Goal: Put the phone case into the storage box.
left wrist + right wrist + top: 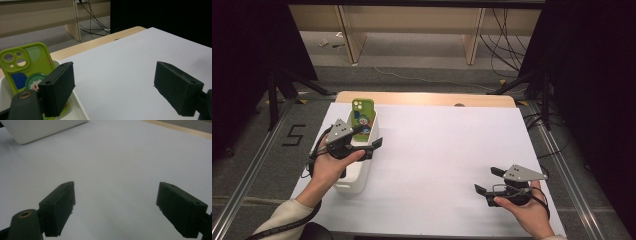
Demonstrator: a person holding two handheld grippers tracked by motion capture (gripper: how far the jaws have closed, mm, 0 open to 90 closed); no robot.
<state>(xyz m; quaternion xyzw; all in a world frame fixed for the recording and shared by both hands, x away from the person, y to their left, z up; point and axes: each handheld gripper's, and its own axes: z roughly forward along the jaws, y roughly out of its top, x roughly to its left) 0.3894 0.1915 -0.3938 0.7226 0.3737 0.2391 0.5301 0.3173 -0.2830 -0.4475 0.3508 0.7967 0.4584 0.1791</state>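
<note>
A green phone case (362,114) with a cartoon print stands upright at the far end of a white bin (353,180) on the table's left side. My left gripper (368,138) hovers open over the bin's right rim, just in front of the case. In the left gripper view the phone case (22,65) rises behind the left jaw, and the bin's rim (79,107) runs below it. Nothing sits between the jaws of the left gripper (113,75). My right gripper (488,180) rests open near the front right of the table, with bare white surface between the jaws of the right gripper (115,195).
A white sheet (447,145) covers the table, with a wooden strip (422,98) along the far edge. A corner of the bin (37,130) shows far off in the right gripper view. Black stands (274,95) flank the table, and cables (507,40) lie on the floor beyond.
</note>
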